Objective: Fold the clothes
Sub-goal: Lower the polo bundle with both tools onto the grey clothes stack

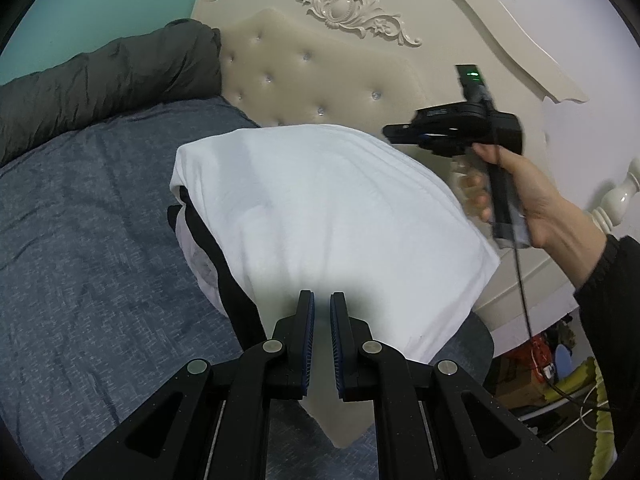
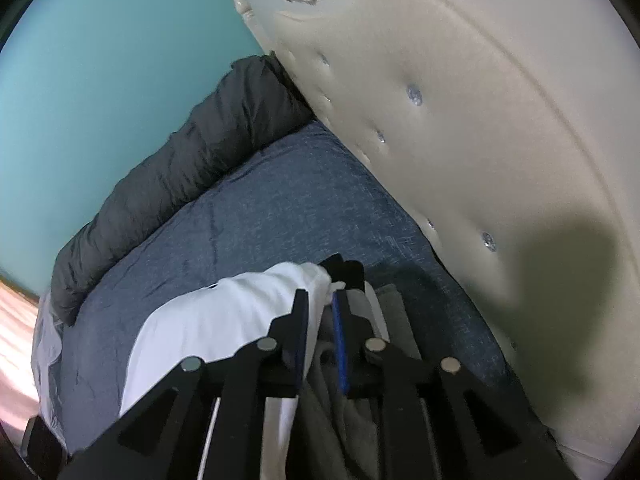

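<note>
Blue bedspread (image 1: 100,216) under cream tufted headboard (image 1: 320,72). Folded white garment (image 1: 320,208) at centre, over black clothing (image 1: 208,240). Left gripper (image 1: 322,308) at six o'clock, nearly together, empty. Right gripper (image 2: 320,304) narrowly parted around white cloth edge; grip uncertain.

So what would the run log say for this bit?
task: fold clothes | left gripper: shut, empty, over folded white garment | right gripper: at white cloth edge, grip unclear | surface: blue bed
</note>
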The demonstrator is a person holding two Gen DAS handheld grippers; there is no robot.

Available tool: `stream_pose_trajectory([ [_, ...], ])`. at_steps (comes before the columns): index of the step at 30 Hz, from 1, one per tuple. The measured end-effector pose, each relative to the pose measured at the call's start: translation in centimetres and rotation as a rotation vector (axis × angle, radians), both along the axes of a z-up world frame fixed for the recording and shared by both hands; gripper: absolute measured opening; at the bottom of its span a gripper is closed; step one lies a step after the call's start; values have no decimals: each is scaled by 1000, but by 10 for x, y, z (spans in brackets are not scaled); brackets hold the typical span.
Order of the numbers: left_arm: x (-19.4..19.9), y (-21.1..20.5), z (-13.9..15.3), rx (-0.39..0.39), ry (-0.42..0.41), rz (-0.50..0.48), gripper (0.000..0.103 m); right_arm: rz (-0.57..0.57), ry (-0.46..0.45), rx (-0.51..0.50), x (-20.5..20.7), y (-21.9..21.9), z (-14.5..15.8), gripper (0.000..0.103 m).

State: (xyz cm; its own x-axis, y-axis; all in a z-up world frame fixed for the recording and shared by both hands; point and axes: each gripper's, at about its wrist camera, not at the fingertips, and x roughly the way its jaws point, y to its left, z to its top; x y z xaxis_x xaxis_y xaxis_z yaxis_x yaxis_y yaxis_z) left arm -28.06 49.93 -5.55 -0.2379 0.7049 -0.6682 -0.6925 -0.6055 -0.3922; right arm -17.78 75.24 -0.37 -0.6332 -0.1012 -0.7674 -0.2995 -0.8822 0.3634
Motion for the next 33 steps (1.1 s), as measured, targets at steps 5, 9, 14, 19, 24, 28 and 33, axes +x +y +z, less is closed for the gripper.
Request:
stream_pose_trajectory([
  [5, 4, -8, 11, 13, 15, 14, 9, 73, 47, 5, 40, -18, 18, 15],
  [9, 11, -8, 16, 6, 28, 15, 10, 121, 82, -5, 76, -40, 21, 15],
  [14, 21, -4, 14, -9, 29, 7, 12, 136, 103, 1, 107, -58, 16, 15],
  [19, 25, -1, 0, -33, 1, 15, 14, 125, 73, 24, 125, -68, 1, 15],
  [24, 27, -10, 0, -32, -6, 37, 15, 86, 76, 47, 140, -67, 1, 15],
  [28, 29, -19, 9, -27, 6, 54, 19, 60, 113, 72, 159, -71, 14, 15],
  [33, 34, -27, 18, -21, 9, 68, 26, 61, 138, 100, 168, -87, 27, 15],
])
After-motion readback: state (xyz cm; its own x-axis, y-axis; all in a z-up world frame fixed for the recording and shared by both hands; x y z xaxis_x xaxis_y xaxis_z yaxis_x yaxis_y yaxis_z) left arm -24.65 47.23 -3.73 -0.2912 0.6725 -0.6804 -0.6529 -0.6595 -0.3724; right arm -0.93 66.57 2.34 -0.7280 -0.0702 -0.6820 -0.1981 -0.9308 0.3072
